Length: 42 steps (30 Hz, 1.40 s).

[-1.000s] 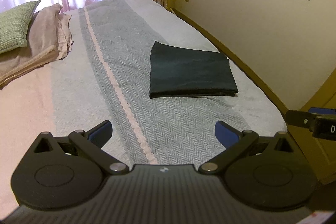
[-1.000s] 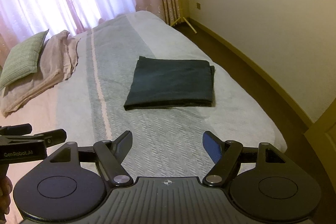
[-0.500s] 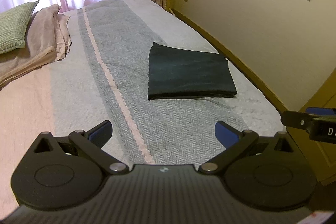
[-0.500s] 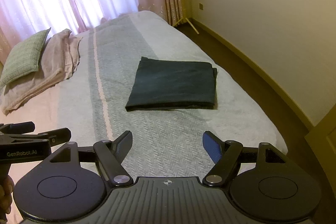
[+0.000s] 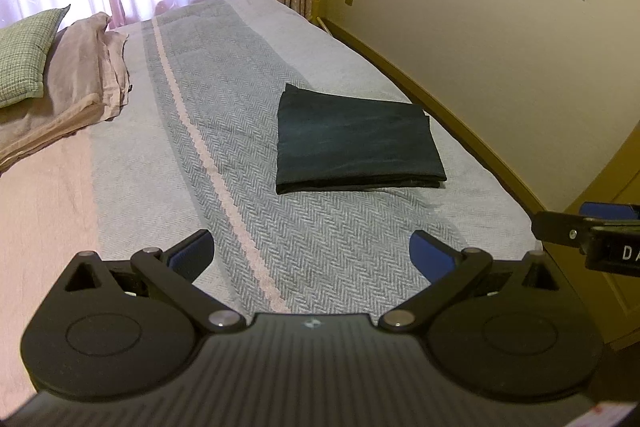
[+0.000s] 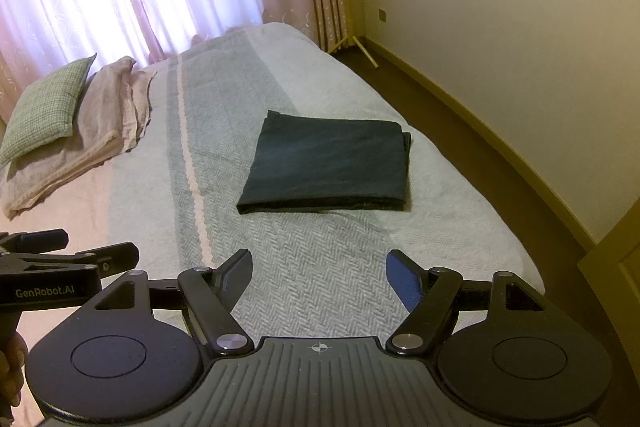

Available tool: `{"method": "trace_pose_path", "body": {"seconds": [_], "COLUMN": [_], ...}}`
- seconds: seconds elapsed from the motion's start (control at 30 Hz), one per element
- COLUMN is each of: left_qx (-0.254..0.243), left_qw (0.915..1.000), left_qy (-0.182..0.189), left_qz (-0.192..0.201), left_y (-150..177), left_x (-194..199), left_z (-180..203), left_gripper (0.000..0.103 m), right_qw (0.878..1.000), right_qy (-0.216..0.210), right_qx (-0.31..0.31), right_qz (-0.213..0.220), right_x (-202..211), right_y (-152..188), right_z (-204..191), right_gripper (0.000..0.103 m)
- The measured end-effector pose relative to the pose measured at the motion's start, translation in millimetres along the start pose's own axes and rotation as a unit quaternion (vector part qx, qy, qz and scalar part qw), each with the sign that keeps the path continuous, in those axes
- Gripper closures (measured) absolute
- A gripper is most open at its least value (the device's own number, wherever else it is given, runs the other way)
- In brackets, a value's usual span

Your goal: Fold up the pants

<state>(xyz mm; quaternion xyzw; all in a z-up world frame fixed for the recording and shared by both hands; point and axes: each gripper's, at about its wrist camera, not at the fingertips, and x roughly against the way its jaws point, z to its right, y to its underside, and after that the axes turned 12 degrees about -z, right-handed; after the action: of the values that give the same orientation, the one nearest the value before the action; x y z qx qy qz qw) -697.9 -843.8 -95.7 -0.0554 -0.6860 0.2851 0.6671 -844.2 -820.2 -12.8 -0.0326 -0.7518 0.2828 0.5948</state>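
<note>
Left wrist view: bed [image 5: 320, 259], grey herringbone cover with a pale stripe; pants [image 5: 356, 139], dark, lying on it as a flat squared packet toward the wall side, well apart from both claws. Left claw [image 5: 310, 251] with jaws spread wide, empty; right claw [image 6: 320, 277] likewise spread, empty, both held above the near end of the bed. Step judged: folding looks complete, with little called for beyond drawing away, or at most squaring the slightly uneven right edge.

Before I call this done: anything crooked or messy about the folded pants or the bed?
Nothing major. The pants lie flat in a tidy rectangle on the bedspread; only a lower layer peeks out slightly at the far right corner.
</note>
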Motion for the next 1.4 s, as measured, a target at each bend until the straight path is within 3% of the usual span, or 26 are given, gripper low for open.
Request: {"method": "trace_pose_path", "body": {"seconds": [0.93, 1.4], "left_qx": [0.000, 0.010], "left_qw": [1.0000, 0.9998], "left_qy": [0.000, -0.017], "left_qz": [-0.002, -0.006], "left_y": [-3.1, -13.1], "left_x": [-4.2, -15.5], "left_z": [14.0, 37.7], "left_gripper": [0.001, 0.001], "right_qw": [1.000, 1.000], "right_qy": [0.002, -0.011], "right_qx": [0.001, 0.012], "right_qz": [0.001, -0.007], "right_x": [-0.6, -7.5], "right_y": [-6.0, -14.6], "right_z": [20.2, 41.6], "right_gripper": [0.032, 0.032]}}
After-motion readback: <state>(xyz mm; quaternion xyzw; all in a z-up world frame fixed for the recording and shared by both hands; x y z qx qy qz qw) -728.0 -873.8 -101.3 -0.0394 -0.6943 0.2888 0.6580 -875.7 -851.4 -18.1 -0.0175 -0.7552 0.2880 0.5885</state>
